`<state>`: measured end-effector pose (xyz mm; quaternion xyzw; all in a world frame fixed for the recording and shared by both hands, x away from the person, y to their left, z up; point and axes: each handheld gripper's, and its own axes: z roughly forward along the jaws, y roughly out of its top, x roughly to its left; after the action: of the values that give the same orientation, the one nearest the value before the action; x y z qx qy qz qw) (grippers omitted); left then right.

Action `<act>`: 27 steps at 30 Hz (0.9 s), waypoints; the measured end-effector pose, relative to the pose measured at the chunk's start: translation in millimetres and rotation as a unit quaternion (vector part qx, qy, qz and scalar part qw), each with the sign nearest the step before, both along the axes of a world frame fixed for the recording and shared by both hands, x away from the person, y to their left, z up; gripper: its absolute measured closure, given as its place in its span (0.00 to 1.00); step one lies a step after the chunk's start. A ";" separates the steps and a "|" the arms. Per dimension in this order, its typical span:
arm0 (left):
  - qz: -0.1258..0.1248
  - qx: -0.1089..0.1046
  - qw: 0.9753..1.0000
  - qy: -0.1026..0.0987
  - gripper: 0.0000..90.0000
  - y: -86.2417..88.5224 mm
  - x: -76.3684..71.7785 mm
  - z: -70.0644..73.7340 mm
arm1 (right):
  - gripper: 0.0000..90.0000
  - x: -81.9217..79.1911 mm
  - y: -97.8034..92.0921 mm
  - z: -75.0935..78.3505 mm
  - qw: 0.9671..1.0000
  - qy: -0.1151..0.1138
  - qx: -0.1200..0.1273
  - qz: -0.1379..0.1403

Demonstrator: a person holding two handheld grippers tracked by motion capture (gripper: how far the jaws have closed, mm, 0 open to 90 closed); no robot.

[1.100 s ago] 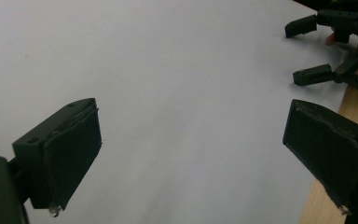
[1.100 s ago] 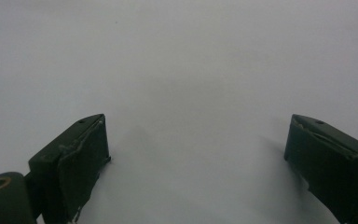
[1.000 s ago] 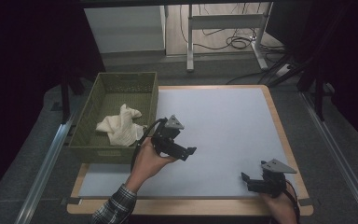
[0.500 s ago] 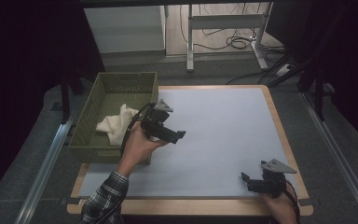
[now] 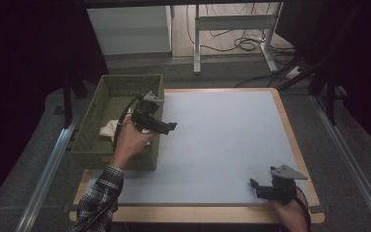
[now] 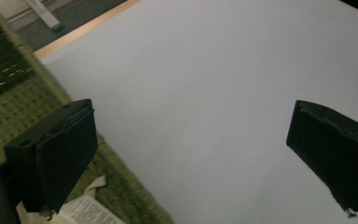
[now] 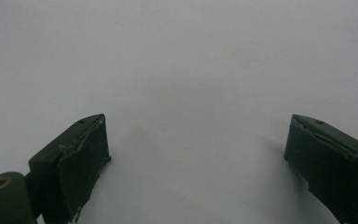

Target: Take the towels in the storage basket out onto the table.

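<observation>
Left gripper point(image 5: 166, 126) moved over basket point(image 5: 107, 89) rim, jaws apart.

The hand point(image 5: 130, 140) and left claw point(image 5: 169, 126) hide much of the cloth point(image 5: 107, 129).

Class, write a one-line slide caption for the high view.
Left gripper open beside the green basket holding a pale cloth; right gripper low over the table.

left gripper point(image 5: 166, 126): showing a black body, a grey three-cornered plate on top, a black cable trailing
right gripper point(image 5: 256, 186): wearing the same black body and grey plate
jaws: showing as flat black blocks with small screw holes
sleeve point(image 5: 99, 193): showing dark plaid with pale lines
</observation>
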<state>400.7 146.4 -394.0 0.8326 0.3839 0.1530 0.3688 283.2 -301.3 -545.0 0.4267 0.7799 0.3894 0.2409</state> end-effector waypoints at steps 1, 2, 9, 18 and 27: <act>0.009 0.004 1.000 0.000 0.02 5.8 3.6 0.6 | 0.07 0.0 0.0 0.0 1.000 0.000 0.000 0.000; 0.013 0.006 1.000 0.001 0.02 8.9 5.3 0.8 | 0.07 0.0 0.0 0.0 1.000 0.000 0.000 0.000; 0.039 0.025 0.999 0.000 0.02 32.3 18.9 -3.5 | 0.07 0.0 0.0 0.0 1.000 0.000 0.000 0.000; 0.065 0.057 0.996 0.004 0.02 58.1 33.0 -17.1 | 0.07 0.0 0.0 0.0 1.000 0.000 0.000 0.000; 0.105 0.083 0.990 0.043 0.01 90.0 53.9 -36.4 | 0.07 0.1 0.0 0.0 1.000 0.000 0.000 0.000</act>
<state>454.6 236.4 -430.3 0.8214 0.4703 0.1862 0.2634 283.2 -301.4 -545.0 0.4266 0.7799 0.3896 0.2409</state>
